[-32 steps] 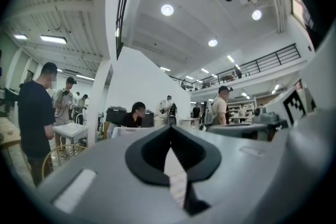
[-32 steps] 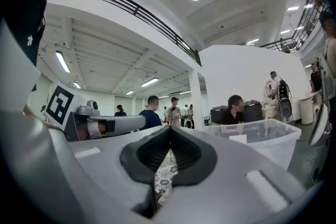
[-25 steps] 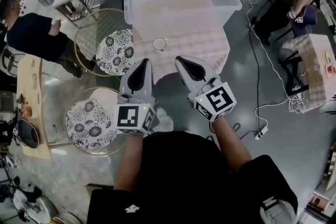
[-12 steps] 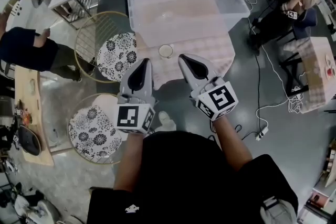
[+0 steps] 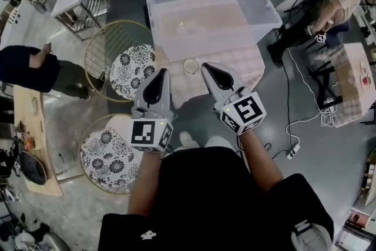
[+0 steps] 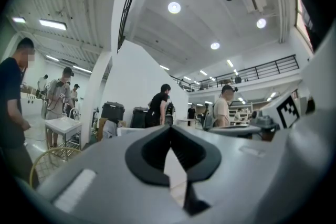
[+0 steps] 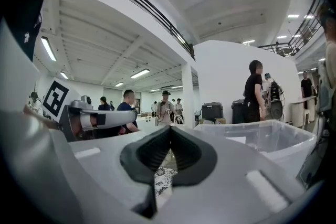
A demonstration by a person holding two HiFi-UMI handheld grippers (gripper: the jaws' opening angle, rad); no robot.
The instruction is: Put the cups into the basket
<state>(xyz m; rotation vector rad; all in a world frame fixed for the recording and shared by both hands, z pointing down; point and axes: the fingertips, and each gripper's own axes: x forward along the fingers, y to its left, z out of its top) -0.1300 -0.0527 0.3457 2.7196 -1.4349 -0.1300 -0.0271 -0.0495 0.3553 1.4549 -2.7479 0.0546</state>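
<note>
One cup [image 5: 191, 66] stands upright, mouth up, on the cloth-covered table [image 5: 238, 62], just in front of the near wall of the basket [image 5: 265, 4], which is really a clear plastic tub with an open top. A faint round shape shows inside the tub, can't tell if it's another cup. Left gripper [image 5: 160, 73] and right gripper [image 5: 206, 67] are both clenched with nothing between the pads. They hang side by side at the table's near edge, short of the cup and not touching it. The gripper views confirm it: jaws meet at the tips on the left gripper [image 6: 169, 131] and the right gripper [image 7: 170, 131], both empty. The cup looks small, thin-walled and pale or see-through, plastic or glass not clear. Judged light, stiff, smooth-sided so likely slippery, and easy to tip if nudged. Best hold is probably a pinch on the rim, one jaw inside and one outside, or across the body low down with gentle pressure. Either jaw pair must open first. Two patterned stools [image 5: 129, 66] sit off to the left, not involved.
</note>
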